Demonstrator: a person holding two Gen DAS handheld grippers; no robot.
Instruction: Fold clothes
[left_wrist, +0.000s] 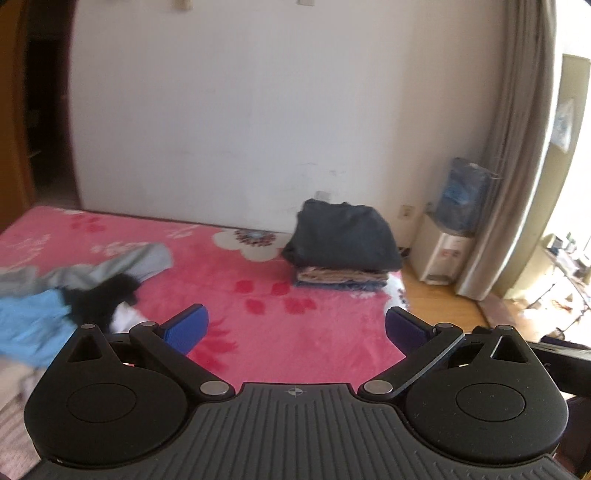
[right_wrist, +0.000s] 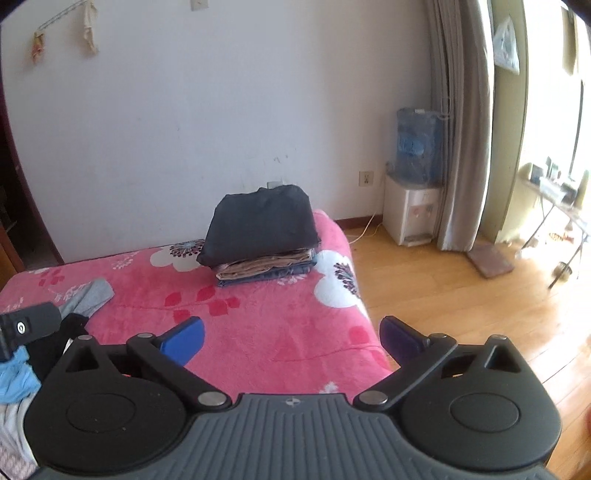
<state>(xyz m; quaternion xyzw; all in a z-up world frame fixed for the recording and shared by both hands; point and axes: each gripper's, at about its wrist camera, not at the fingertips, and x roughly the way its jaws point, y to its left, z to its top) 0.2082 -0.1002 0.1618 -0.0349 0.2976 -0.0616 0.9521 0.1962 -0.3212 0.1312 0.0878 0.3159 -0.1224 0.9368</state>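
Where unfolded clothes (left_wrist: 55, 295) blur at left, both tools gape empty

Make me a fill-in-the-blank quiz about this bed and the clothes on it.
1. The folded stack has a ____ garment on top.
2. The blanket under the clothes is mostly ____.
3. The left gripper and right gripper both have their jaws ____, with nothing between them.
4. The unfolded pile lies to the ____ of the stack in both views.

Missing words: black; pink; open; left
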